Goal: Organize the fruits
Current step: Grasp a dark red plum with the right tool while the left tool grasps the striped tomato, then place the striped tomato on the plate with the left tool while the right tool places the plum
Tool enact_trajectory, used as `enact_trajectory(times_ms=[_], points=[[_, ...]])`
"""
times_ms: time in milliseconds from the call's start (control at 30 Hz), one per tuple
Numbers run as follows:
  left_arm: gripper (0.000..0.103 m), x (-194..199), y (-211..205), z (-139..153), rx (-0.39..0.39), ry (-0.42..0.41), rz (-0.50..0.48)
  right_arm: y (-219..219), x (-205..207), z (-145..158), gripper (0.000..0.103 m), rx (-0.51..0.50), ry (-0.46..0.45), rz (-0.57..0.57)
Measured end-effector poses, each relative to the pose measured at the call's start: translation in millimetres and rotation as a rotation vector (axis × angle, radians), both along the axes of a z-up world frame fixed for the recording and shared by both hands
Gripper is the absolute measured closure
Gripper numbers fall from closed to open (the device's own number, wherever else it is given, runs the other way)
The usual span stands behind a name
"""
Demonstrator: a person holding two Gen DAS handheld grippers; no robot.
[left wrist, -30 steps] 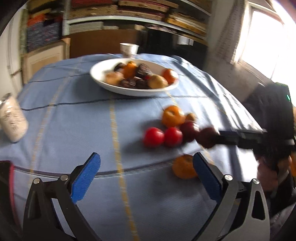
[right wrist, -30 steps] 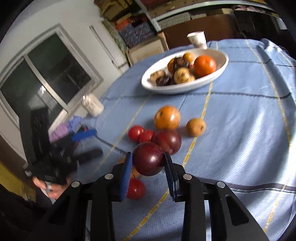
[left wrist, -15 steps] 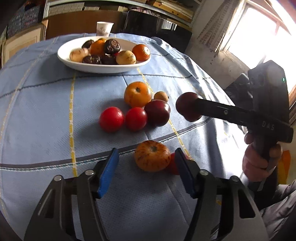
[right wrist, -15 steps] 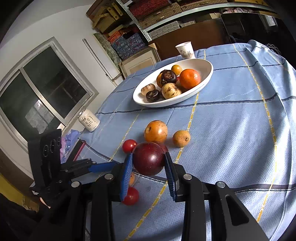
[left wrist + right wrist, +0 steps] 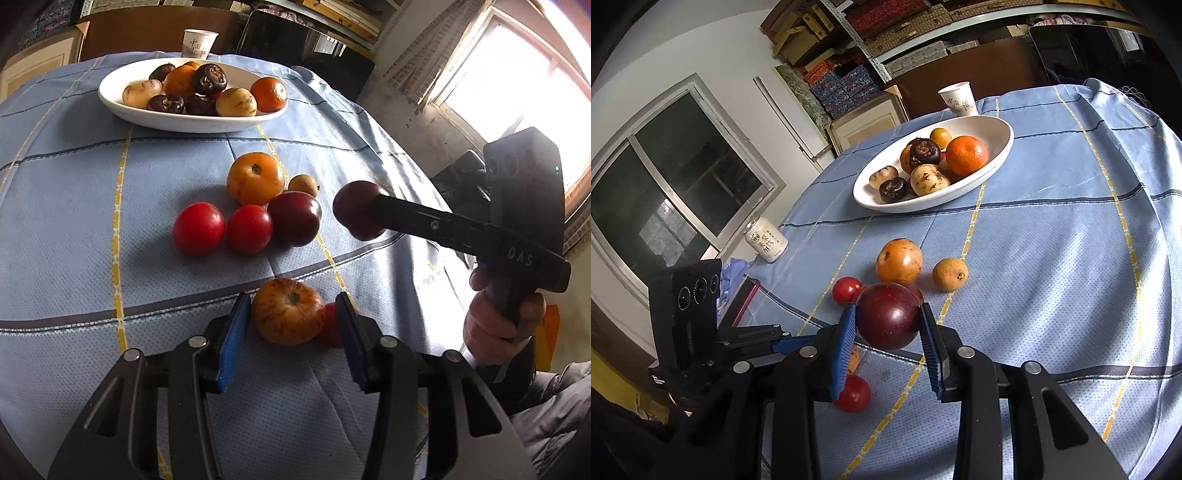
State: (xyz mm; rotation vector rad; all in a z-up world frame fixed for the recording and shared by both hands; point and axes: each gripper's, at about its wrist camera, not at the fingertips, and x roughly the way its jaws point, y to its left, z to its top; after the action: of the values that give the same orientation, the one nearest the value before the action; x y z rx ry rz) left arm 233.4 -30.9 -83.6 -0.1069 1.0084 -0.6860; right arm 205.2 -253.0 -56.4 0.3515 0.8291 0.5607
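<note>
My right gripper [image 5: 888, 325] is shut on a dark red plum [image 5: 887, 320] and holds it above the blue cloth; it also shows in the left wrist view [image 5: 356, 210]. My left gripper [image 5: 290, 317] is open, its blue pads on either side of a striped orange tomato [image 5: 288, 316] on the cloth, not gripping it. A small red tomato [image 5: 328, 326] lies just behind it. Loose fruit lies further out: an orange persimmon [image 5: 255, 178], two red tomatoes [image 5: 199, 228], another dark plum [image 5: 294, 218] and a small brown fruit [image 5: 303, 183]. A white oval bowl [image 5: 177, 120] holds several fruits.
A paper cup [image 5: 199, 43] stands behind the bowl. A white jar [image 5: 766, 240] stands at the table's left edge, near a red-edged phone [image 5: 744, 301]. Shelves and boxes line the far wall. The table edge drops off to the right in the left wrist view.
My left gripper has moved forward and narrowed around the striped tomato. My right gripper has lifted the plum up off the cloth and away from the other fruit.
</note>
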Motion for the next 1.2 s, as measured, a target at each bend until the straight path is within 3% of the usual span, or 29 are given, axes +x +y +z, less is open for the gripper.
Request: enact_trajectory(times_ms=[67, 433, 700, 800, 933, 1200], points=[[0.063, 0.3, 0.7, 0.6, 0.011, -0.01, 0.012, -0.5, 0.7, -0.6, 0.068, -0.007, -0.002, -0.006], [0.063, -7.4, 8.7, 14.8, 0.003, -0.078, 0.047, -0.9, -2.0, 2.9, 0.068, -0.018, -0.045, -0.017], [0.063, 13.7, 35.6, 57.5, 0.023, -0.169, 0.086, 5.1, 23.7, 29.0, 0.068, -0.048, -0.102, 0.009], [0.063, 51.3, 41.6, 83.0, 0.046, -0.232, 0.131, 14.0, 45.7, 42.8, 0.068, -0.076, -0.155, 0.004], [0.063, 111.6, 40.7, 98.0, 0.057, -0.257, 0.188, 32.8, 88.4, 49.7, 0.068, -0.115, -0.203, -0.016], [0.063, 218.3, 38.2, 83.4, 0.103, -0.213, 0.314, 66.5, 146.4, 36.4, 0.066, -0.169, -0.193, 0.008]])
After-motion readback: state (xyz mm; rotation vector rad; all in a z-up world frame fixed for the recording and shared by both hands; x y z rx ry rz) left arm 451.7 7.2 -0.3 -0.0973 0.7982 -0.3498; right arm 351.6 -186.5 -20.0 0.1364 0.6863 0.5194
